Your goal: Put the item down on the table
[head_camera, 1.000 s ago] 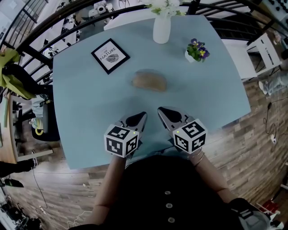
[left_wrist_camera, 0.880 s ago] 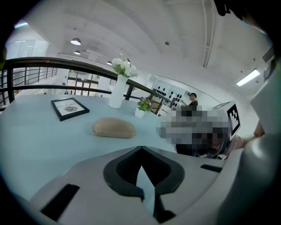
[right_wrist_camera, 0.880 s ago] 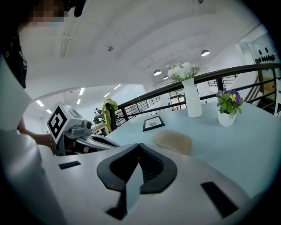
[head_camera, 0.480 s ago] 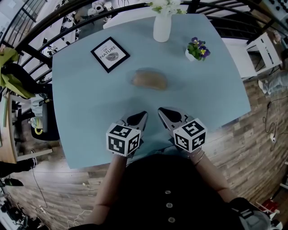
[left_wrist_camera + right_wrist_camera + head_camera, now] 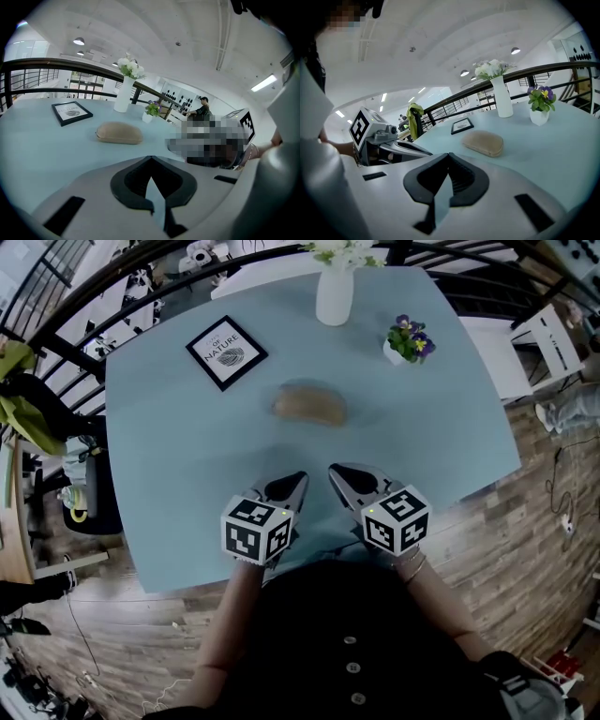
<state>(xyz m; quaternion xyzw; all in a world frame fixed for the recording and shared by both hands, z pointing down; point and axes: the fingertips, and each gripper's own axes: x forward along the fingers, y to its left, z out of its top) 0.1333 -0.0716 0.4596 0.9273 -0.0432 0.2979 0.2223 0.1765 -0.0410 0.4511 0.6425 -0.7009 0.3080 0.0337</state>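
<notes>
A tan oval case (image 5: pixel 309 406) lies by itself on the light blue table (image 5: pixel 169 474), near its middle. It also shows as the case (image 5: pixel 119 133) in the left gripper view and the case (image 5: pixel 483 142) in the right gripper view. My left gripper (image 5: pixel 296 481) and right gripper (image 5: pixel 336 471) hover side by side over the table's near edge, well short of the case. In both gripper views the jaws meet at their tips, left gripper (image 5: pixel 151 159) and right gripper (image 5: pixel 449 155), with nothing between them.
A white vase of flowers (image 5: pixel 336 296) stands at the far edge. A small pot of purple flowers (image 5: pixel 406 341) sits far right and a black-framed picture (image 5: pixel 226 352) far left. A dark railing (image 5: pixel 56 324) runs behind the table. Wood floor surrounds it.
</notes>
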